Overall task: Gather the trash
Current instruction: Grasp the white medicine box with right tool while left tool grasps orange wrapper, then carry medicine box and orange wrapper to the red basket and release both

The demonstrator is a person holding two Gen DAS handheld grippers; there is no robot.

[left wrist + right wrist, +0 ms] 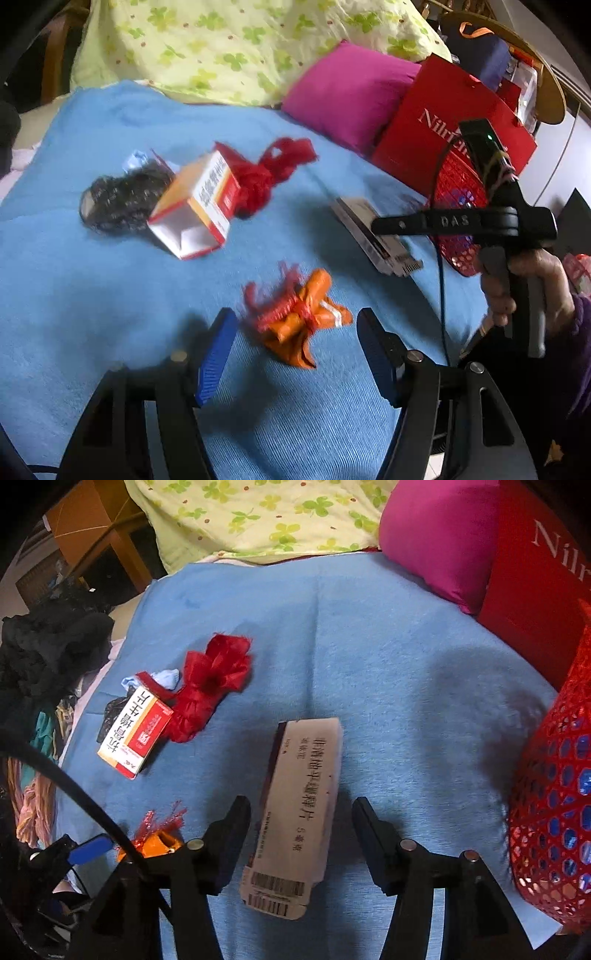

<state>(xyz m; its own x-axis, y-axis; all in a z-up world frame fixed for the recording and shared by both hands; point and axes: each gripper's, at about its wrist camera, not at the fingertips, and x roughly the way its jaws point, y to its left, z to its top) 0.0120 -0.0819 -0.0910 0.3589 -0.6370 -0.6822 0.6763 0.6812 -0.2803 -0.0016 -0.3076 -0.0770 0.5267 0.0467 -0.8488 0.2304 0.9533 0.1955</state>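
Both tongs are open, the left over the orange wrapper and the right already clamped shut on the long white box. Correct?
Not quite. The right tongs are open too: in the right wrist view the long white box lies flat on the blue blanket between the spread fingers, with a gap on either side. The left tongs are indeed open around the orange wrapper.

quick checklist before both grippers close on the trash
1. Left gripper open: ok.
2. Orange wrapper between the left fingers: ok, it lies in the gap.
3. Right gripper open: ok.
4. Long white medicine box between the right fingers: ok, lying flat on the blue blanket.
5. Red mesh basket within reach: ok, beside the right gripper.
6. Fingers low enough to grip: cannot tell.
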